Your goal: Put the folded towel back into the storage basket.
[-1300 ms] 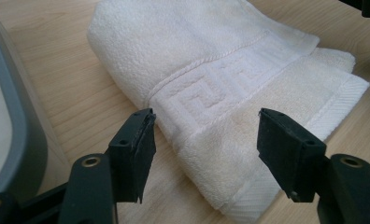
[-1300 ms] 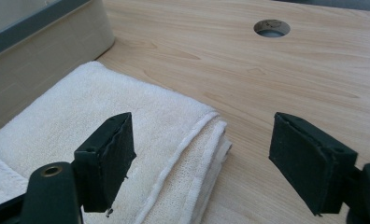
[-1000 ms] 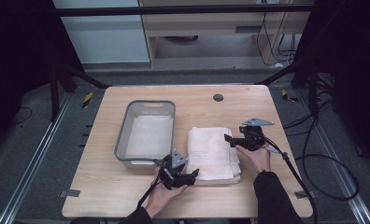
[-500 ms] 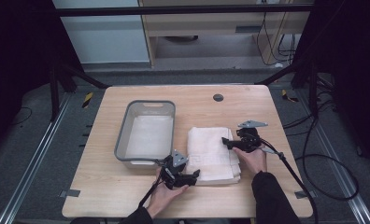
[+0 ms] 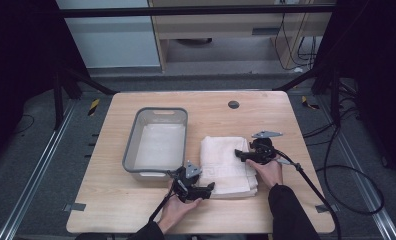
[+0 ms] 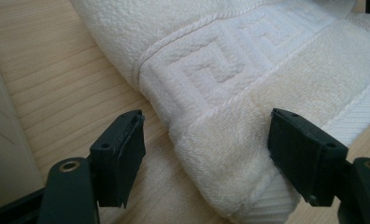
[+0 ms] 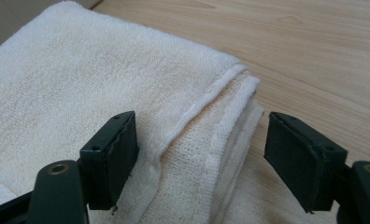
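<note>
A folded white towel (image 5: 221, 162) with a woven key-pattern band lies on the wooden table (image 5: 266, 112), right of a grey basin (image 5: 158, 142). My left gripper (image 5: 208, 187) is open at the towel's near left corner; in the left gripper view that corner (image 6: 239, 140) sits between the two black pads (image 6: 120, 156). My right gripper (image 5: 238, 155) is open at the towel's right edge; the right gripper view shows the layered folded edge (image 7: 220, 126) lying between its pads (image 7: 113, 156). Neither gripper holds anything.
The grey basin is empty and stands left of centre. A small dark round grommet (image 5: 233, 104) sits near the table's far edge. Cables (image 5: 306, 180) trail from the right gripper across the table's right side. Bare wood lies right of the towel.
My right gripper has dropped and moved left onto the towel's right edge. The left gripper has stayed at the near left corner.
</note>
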